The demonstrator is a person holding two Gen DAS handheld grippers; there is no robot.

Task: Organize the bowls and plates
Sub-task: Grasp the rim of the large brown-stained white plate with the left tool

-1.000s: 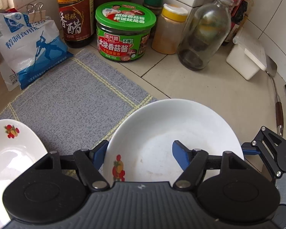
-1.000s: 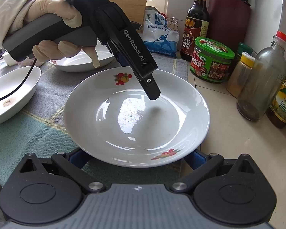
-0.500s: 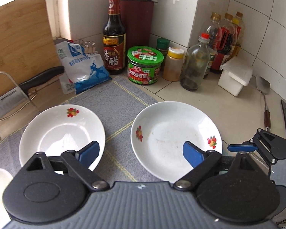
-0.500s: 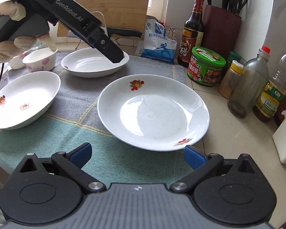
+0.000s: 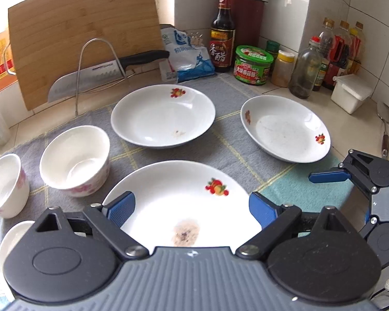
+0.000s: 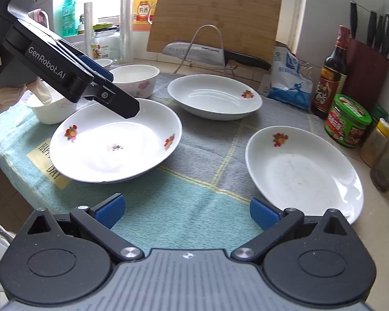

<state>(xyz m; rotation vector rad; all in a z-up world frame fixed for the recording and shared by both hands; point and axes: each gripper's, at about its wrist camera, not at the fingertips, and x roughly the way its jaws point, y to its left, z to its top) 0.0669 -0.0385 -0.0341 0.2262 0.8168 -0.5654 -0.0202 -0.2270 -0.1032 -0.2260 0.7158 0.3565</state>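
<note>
Three white plates with fruit prints lie on the cloth: a near one [image 5: 184, 197] [image 6: 116, 142], a far one [image 5: 163, 115] [image 6: 215, 98] and a right one [image 5: 285, 129] [image 6: 303, 171]. Two white bowls with pink flowers [image 5: 75, 160] [image 5: 5, 184] stand at the left. My left gripper [image 5: 192, 207] is open and empty, hovering over the near plate; it also shows in the right wrist view [image 6: 127, 108]. My right gripper [image 6: 186, 211] is open and empty above the cloth, between the near and right plates; it also shows in the left wrist view [image 5: 329, 177].
A grey and teal cloth [image 6: 194, 202] covers the counter. At the back stand a wooden cutting board [image 5: 85, 26], a knife on a wire rack [image 5: 101, 73], a salt bag [image 5: 189, 59], a vinegar bottle [image 5: 223, 41], a green jar [image 5: 252, 64] and more bottles. A white box [image 5: 351, 96] and spatula [image 5: 385, 121] lie right.
Both grippers have pulled back and up from the right plate, which now lies on the cloth. The left gripper has swung left over the near plate. Both jaws stand wider open.
</note>
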